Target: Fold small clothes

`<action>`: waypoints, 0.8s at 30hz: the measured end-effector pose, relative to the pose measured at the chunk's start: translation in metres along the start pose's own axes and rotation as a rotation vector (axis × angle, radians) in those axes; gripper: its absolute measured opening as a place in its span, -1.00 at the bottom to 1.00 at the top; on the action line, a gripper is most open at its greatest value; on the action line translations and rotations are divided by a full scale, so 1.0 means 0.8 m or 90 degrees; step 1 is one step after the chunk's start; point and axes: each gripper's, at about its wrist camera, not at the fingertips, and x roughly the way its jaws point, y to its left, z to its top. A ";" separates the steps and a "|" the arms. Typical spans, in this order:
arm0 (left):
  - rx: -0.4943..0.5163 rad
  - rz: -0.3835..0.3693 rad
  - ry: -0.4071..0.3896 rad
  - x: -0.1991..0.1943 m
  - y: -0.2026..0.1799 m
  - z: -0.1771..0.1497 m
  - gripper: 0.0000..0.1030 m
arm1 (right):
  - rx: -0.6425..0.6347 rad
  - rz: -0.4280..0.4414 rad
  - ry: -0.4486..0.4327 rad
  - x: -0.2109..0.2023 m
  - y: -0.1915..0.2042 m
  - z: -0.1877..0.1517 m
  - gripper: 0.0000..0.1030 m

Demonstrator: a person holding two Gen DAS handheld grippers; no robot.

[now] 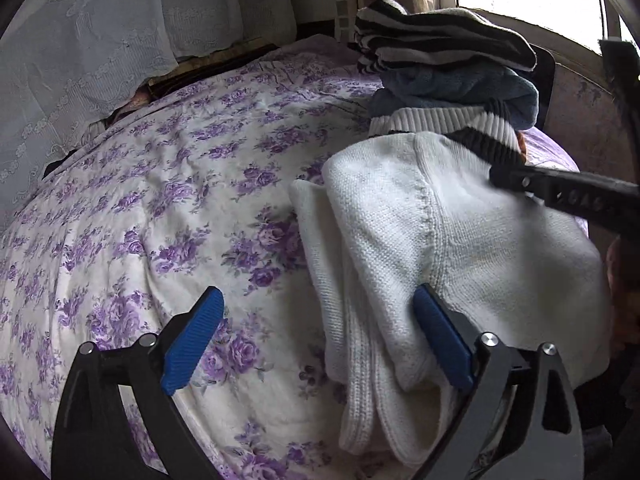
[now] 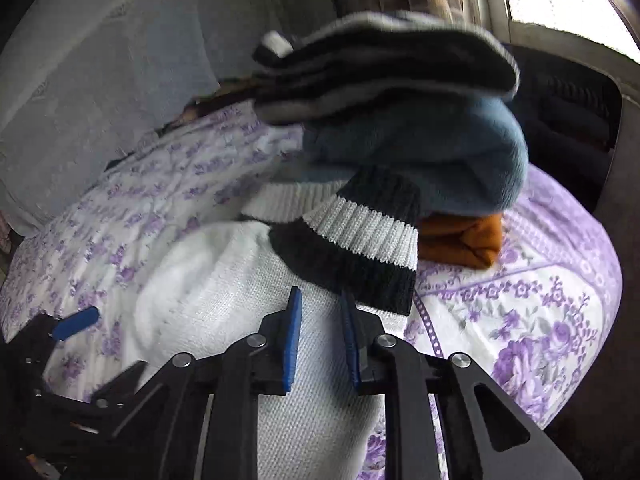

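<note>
Left gripper (image 1: 316,344), lower centre of the left wrist view: blue pads spread wide, nothing pinched, the right-hand pad touching the near edge of the garment, the other over bare bedspread. Right gripper (image 2: 320,340), lower centre of the right wrist view: pads apart with a narrow gap, hovering over white knit just short of the striped cuff; contact with the cloth not determinable. White knit sweater (image 1: 420,240), centre right of the left wrist view: already doubled over on the floral bedspread (image 1: 160,220), folded layers showing along its lower edge, black-and-white ribbed cuff (image 2: 360,248) lying across its upper part. Stack of folded clothes (image 1: 444,52), upper right, just beyond the sweater: striped piece on top, blue fleece beneath, an orange item (image 2: 464,244) at the base. Lace-covered pillows (image 1: 80,60), upper left, far side of the bed. Step in hand, as judged: a fold late in the sequence. Next move likely calls for a pinch on cuff or near edge, then a fold-over and transfer to the stack.
</note>
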 end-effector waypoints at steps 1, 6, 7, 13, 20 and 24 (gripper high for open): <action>-0.006 -0.006 0.002 0.001 0.002 0.001 0.82 | 0.000 0.007 -0.010 0.005 -0.006 -0.006 -0.64; -0.007 0.003 -0.005 0.001 0.002 0.000 0.86 | -0.017 -0.012 -0.019 -0.022 0.006 -0.006 -0.61; -0.007 0.005 -0.007 0.000 0.002 -0.001 0.86 | -0.026 -0.012 -0.028 -0.033 0.013 -0.009 -0.61; -0.005 0.012 -0.016 -0.008 0.000 -0.003 0.84 | -0.069 0.022 -0.010 -0.072 0.044 -0.042 -0.52; -0.013 0.012 -0.016 -0.019 0.000 -0.010 0.85 | -0.089 -0.002 0.002 -0.073 0.056 -0.053 -0.50; -0.012 0.013 -0.020 -0.027 -0.002 -0.014 0.85 | -0.098 0.006 0.017 -0.083 0.059 -0.057 -0.35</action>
